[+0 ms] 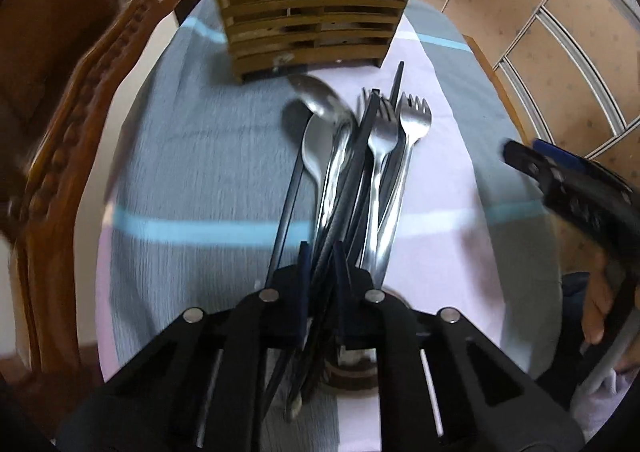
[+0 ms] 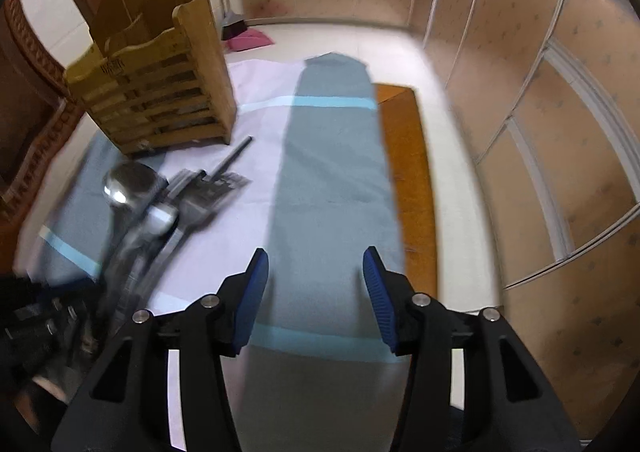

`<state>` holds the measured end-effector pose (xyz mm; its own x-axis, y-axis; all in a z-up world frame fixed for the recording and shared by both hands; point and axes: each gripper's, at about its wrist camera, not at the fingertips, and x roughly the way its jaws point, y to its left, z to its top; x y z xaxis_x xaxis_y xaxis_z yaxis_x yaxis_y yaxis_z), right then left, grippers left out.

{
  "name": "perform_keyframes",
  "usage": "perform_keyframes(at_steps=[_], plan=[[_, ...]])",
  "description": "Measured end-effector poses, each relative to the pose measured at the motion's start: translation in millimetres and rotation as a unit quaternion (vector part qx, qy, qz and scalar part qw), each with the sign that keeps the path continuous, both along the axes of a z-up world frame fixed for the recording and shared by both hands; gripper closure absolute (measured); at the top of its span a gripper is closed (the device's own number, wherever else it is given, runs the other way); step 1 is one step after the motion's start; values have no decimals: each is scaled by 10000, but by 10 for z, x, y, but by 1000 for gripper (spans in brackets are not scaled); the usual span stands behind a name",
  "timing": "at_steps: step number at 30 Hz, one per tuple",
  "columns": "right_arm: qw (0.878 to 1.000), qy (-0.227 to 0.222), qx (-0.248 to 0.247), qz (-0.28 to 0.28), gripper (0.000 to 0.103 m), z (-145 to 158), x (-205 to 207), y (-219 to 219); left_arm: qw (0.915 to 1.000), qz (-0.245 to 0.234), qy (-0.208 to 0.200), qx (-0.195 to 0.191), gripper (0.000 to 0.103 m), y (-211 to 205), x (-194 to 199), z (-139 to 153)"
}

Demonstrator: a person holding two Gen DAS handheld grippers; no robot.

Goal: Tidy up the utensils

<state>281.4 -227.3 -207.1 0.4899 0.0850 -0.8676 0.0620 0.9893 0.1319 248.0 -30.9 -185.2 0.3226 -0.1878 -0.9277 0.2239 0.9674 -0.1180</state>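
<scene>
A: What's on my screens, biggest first?

B: Striped cloth (image 2: 332, 156) over the table, the wooden holder (image 1: 316, 8) upright at its far end.

A: The utensils (image 1: 360, 156)?

B: Bunched in my left gripper (image 1: 322, 264), clamped on their handles, heads toward the holder.

A: Right gripper (image 2: 316, 292)?

B: Half open, empty, over bare cloth.

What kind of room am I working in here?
Probably a home dining or living area: a cloth-covered table beside carved wooden furniture, a wooden cutlery holder standing on the cloth, and a broom leaning in the far corner.
</scene>
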Motion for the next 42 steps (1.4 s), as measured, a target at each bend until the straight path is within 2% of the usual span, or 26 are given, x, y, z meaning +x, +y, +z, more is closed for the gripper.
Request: perform_keyframes(at_steps=[2, 5, 8, 9, 11, 12, 13, 16, 17, 18, 22, 24, 29, 30, 33, 34, 35, 36, 37, 42], plan=[[9985, 193, 511, -12, 53, -52, 180, 20, 10000, 60, -23, 39, 93, 60, -69, 33], [9956, 377, 855, -41, 53, -147, 447, 111, 9997, 71, -139, 196, 91, 111, -138, 59], [9915, 648, 1122, -121, 53, -299, 658, 173, 9995, 94, -236, 186, 68, 125, -122, 94], [9899, 630, 1259, -149, 53, -320, 700, 178, 9995, 82, -268, 177, 64, 118, -108, 105], [9891, 556, 1362, -120, 53, -318, 751, 200, 9994, 14, -323, 148, 62, 104, -97, 152], [9886, 557, 1395, -43, 58, -319, 768, 222, 9993, -8, -336, 149, 61, 86, -70, 166], [9886, 529, 1413, 17, 73, -308, 774, 238, 9993, -9, -350, 155, 61, 68, -20, 177], [9909, 372, 1274, 218, 86, -223, 791, 285, 9993, 77, -325, 181, 61, 40, 157, 137], [9922, 309, 1176, 275, 99, -188, 782, 289, 9993, 118, -308, 176, 60, 42, 228, 128], [9933, 252, 1075, 333, 102, -147, 770, 285, 9993, 150, -287, 167, 59, 43, 302, 107], [9944, 127, 997, 333, 102, -99, 733, 152, 9993, 219, -166, 241, 51, 13, 574, 26], [9952, 133, 925, 294, 102, -103, 703, 82, 9991, 261, -122, 310, 40, -9, 688, -7], [9943, 274, 996, 266, 102, -174, 722, -69, 9986, 265, 75, 443, 39, -109, 1030, -174], [9940, 306, 1020, 253, 101, -185, 727, -106, 9986, 292, 87, 424, 42, -114, 1065, -182], [9927, 378, 1122, 229, 87, -221, 759, -141, 9986, 372, 97, 356, 44, -116, 1132, -189], [9907, 428, 1266, 239, 85, -241, 771, -155, 9985, 407, 109, 350, 50, -110, 1142, -185], [9886, 478, 1404, 267, 84, -253, 766, -163, 9984, 428, 128, 344, 86, -93, 1137, -172], [9845, 555, 1634, 319, 84, -283, 784, -167, 9987, 407, 163, 241, 92, -72, 1150, -166], [9803, 612, 1839, 366, 83, -312, 804, -166, 9990, 419, 119, 135, 92, -51, 1145, -133], [9650, 750, 2481, 396, 83, -453, 893, -90, 9990, 422, -124, 114, 99, -9, 1113, 12]])
